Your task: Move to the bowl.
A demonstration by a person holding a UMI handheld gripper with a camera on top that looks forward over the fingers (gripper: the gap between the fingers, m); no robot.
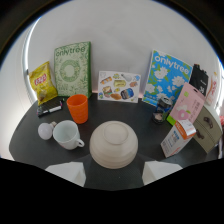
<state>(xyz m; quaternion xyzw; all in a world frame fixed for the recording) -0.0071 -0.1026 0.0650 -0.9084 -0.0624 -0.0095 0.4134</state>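
A pale cream bowl (113, 144) rests upside down on the dark round table (30, 134), its foot ring facing up. It sits just ahead of my gripper (113, 175), centred on the gap between the two white fingertips (70, 171). My fingers are spread wide and hold nothing. The near rim of the bowl reaches almost level with the fingertips, but I cannot tell whether they touch it.
Left of the bowl stand a white mug (67, 134), a small white ball (46, 130) and an orange cup (78, 108). A small carton (177, 138) and other boxes stand to the right. Green and blue packages, a picture card and a yellow snack bag line the back wall.
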